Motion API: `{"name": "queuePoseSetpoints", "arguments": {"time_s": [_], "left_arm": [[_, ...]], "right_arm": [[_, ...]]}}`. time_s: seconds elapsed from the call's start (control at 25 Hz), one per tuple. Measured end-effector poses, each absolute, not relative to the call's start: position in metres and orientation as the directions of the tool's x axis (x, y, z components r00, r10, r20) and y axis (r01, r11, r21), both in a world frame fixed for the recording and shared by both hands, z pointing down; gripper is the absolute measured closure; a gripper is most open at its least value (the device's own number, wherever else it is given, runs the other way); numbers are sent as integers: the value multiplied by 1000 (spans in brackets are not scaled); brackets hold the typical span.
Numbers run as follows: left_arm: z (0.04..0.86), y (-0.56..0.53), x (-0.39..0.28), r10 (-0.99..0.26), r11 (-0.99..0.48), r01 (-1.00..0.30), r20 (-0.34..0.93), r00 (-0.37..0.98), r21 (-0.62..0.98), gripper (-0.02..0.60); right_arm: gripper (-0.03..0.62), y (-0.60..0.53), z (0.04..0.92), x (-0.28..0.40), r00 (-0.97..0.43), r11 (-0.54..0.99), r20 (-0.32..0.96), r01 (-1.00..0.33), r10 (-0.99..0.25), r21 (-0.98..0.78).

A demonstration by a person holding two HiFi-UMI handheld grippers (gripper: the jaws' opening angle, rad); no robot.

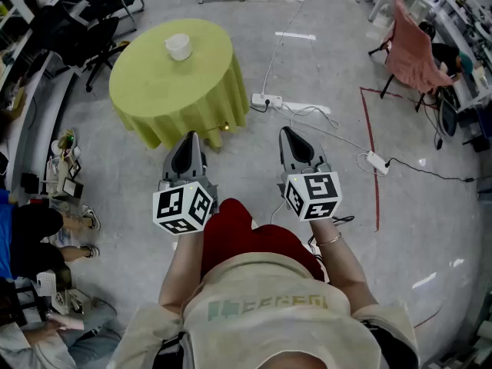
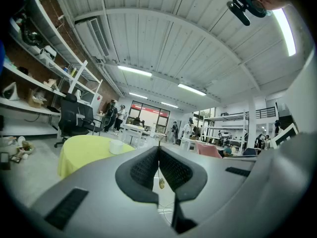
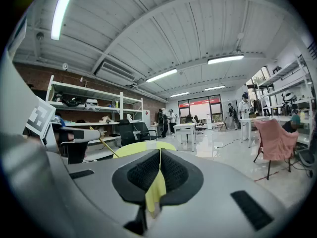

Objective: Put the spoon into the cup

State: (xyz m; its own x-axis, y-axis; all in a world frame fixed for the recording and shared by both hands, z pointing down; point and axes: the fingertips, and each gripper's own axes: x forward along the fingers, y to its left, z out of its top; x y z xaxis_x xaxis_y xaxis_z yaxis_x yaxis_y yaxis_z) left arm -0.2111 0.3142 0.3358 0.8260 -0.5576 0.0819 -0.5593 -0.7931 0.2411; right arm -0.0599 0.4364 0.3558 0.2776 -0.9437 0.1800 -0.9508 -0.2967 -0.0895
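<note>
**Fig.** Person standing on a grey floor, one gripper in each hand, both held at waist level & pointing fwd.

**(a) Head view.** The left tongs & right tongs are side by side and well apart from each other. Each carries a marker cube, left and right, nearest the body. A round counter w/ a yellow-green cloth stands ahead and to the left, apart from both tongs. The white cup sits upright on its far half. The spoon can't be made out in any view. On the floor betw. counter & person lie a white power strip w/ cables. A red tape line runs at right, and a pink-draped chair is at upper right.

**(b) Left gripper view.** The left tongs are closed, pads meeting at the tips w/ nothing held. Beyond them the counter w/ the cup lies left of ctr, and a black office chair stands behind it.

**(c) Right gripper view.** The right tongs are likewise closed and empty. The yellow-green seen thru the slit is the counter behind. The pink-draped chair is at right.
</note>
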Motion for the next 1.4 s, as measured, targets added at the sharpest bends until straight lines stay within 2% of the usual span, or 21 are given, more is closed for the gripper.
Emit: {"name": "queuePoseSetpoints", "arguments": {"time_s": [0.68,1.4], "left_arm": [[352,273,-170,-519,-813,-528,107,848,244,557],[367,109,-93,-488,-822,-509,144,861,255,557]], "right_arm": [[557,396,363,-26,301,-325,180,-939,-936,-116],[556,231,382,41,298,-337,242,-931,-923,-141]]}}
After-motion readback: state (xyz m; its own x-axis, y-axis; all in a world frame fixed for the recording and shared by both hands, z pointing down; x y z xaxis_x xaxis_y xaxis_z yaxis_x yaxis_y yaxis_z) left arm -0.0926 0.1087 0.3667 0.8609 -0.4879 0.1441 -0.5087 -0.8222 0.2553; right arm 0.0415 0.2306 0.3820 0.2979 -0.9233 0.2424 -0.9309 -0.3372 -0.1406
